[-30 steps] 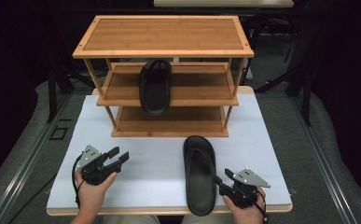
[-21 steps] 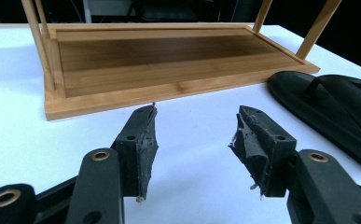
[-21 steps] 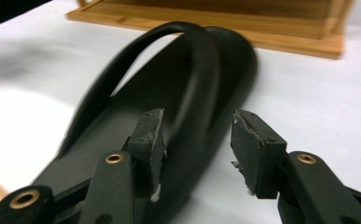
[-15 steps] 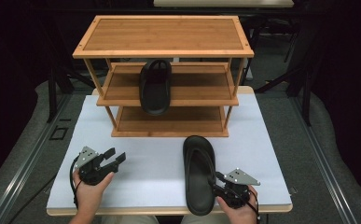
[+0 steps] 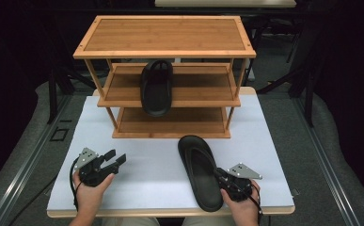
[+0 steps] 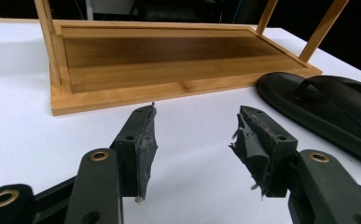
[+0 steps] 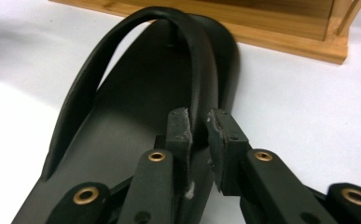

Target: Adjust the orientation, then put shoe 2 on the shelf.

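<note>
- The right gripper [image 5: 223, 178] has just been closing its jaws, and in the right gripper view they pinch the strap [image 7: 201, 70] of the black sandal [image 5: 200, 170] between the pads.
- That sandal lies flat on the white table [image 5: 146, 174], toe toward the wooden rack [image 5: 165, 56] — just in front of its bottom shelf.
- The left gripper [image 5: 115, 159] rests low over the table at the left, jaws wide apart with nothing between them.
- A second black sandal [image 5: 156, 87] sits on the rack's middle shelf — heel hanging past the front edge.
</note>
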